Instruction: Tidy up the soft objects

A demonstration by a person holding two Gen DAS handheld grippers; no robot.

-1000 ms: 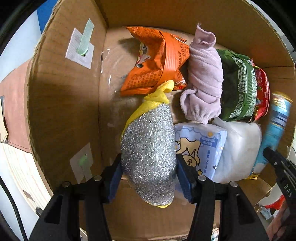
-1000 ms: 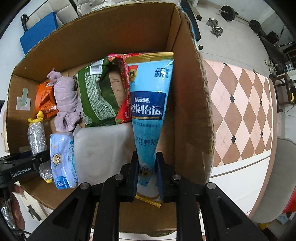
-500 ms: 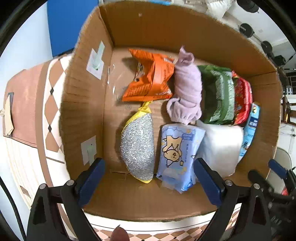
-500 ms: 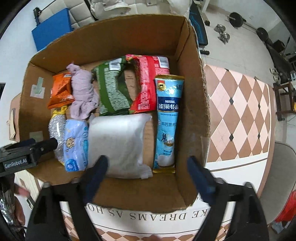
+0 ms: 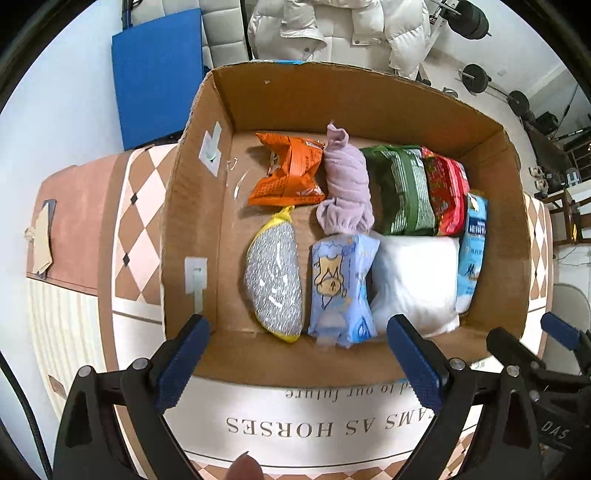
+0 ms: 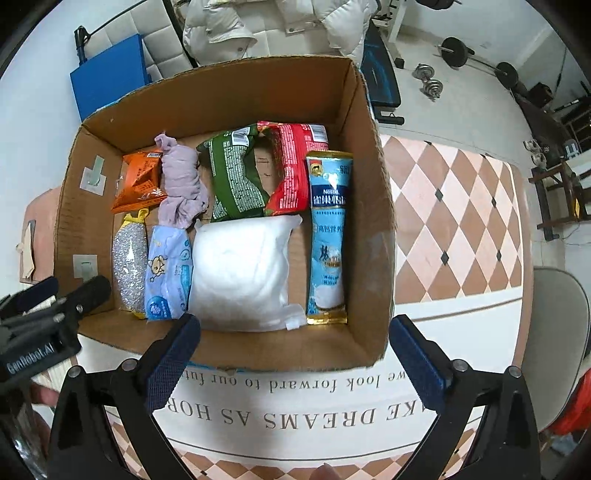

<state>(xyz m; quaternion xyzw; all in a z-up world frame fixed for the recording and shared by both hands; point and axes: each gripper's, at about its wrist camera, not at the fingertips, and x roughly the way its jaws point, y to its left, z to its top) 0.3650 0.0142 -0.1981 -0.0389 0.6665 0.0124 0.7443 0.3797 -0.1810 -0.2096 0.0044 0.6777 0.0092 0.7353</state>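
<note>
Both grippers out of the box

Our left gripper [image 5: 297,363] and right gripper [image 6: 293,354] gape wide, having released scourer [image 5: 273,286] and blue sachet [image 6: 328,236], both lying near-to-far.

A lived-in home room doubling as a gym: barbell weights [image 6: 455,51] and a dumbbell [image 6: 430,84] lie far right, a puffy white jacket [image 6: 273,26] behind.
</note>
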